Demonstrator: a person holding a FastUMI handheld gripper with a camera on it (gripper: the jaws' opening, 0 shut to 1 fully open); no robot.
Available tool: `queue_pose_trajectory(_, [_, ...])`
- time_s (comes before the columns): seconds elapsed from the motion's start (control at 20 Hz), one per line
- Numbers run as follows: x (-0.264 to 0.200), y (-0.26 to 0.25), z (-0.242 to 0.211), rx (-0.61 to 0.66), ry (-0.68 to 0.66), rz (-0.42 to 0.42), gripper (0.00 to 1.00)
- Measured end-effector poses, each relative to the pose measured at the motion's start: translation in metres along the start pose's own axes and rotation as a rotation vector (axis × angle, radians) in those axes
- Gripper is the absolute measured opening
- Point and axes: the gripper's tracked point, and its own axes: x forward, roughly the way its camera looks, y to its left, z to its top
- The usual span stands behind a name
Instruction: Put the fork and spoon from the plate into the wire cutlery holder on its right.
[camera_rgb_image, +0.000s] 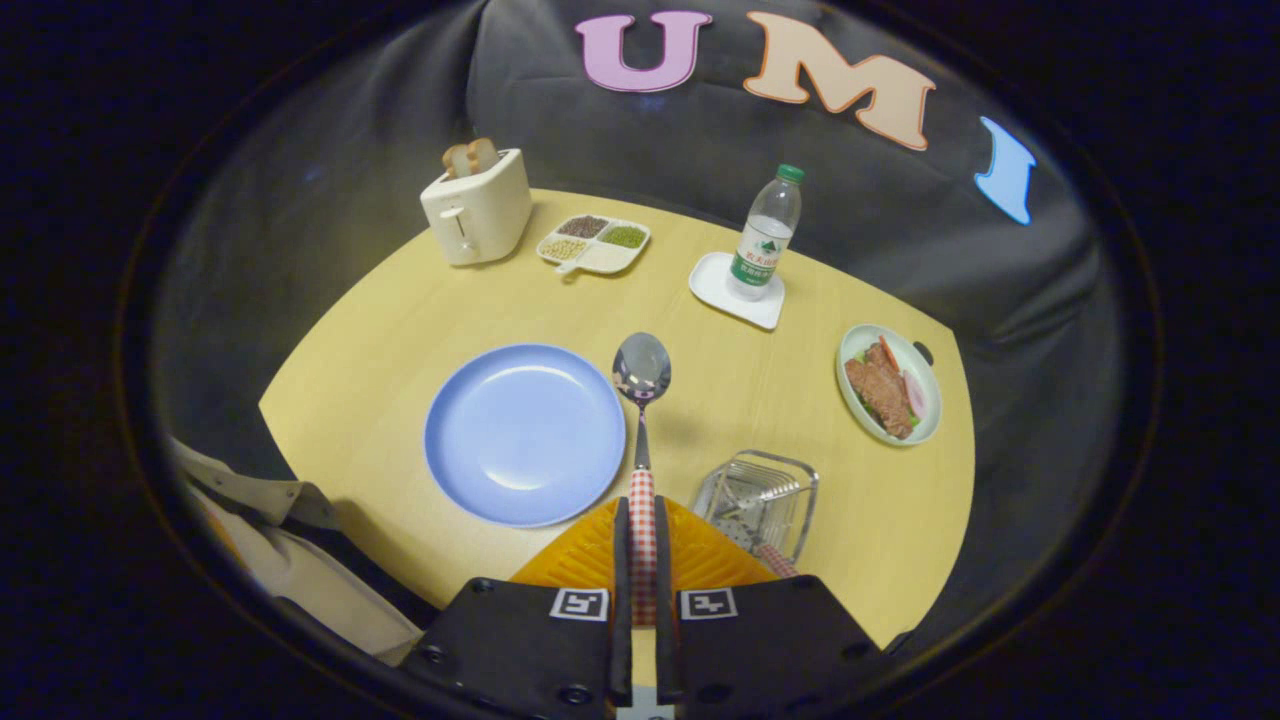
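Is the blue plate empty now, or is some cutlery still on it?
Empty. The blue plate is bare; the gripper holds the spoon, and a fork lies in the wire holder.

Yellow table (400, 330) — plate (524, 433), toaster (478, 207), wire holder (757, 496), dishes.

My fingers clamp the checked handle of the spoon (641, 400), bowl pointing ahead. The blue plate (525, 433) lies empty. The fork (772, 500) rests in the wire cutlery holder (757, 500).
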Motion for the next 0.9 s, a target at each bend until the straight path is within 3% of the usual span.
queue_pose_trajectory(0.45, [-0.026, -0.059, -0.025, -0.179, 0.164, 0.013, 0.12])
queue_pose_trajectory(0.9, [-0.028, -0.092, -0.042, -0.265, 0.381, 0.098, 0.12])
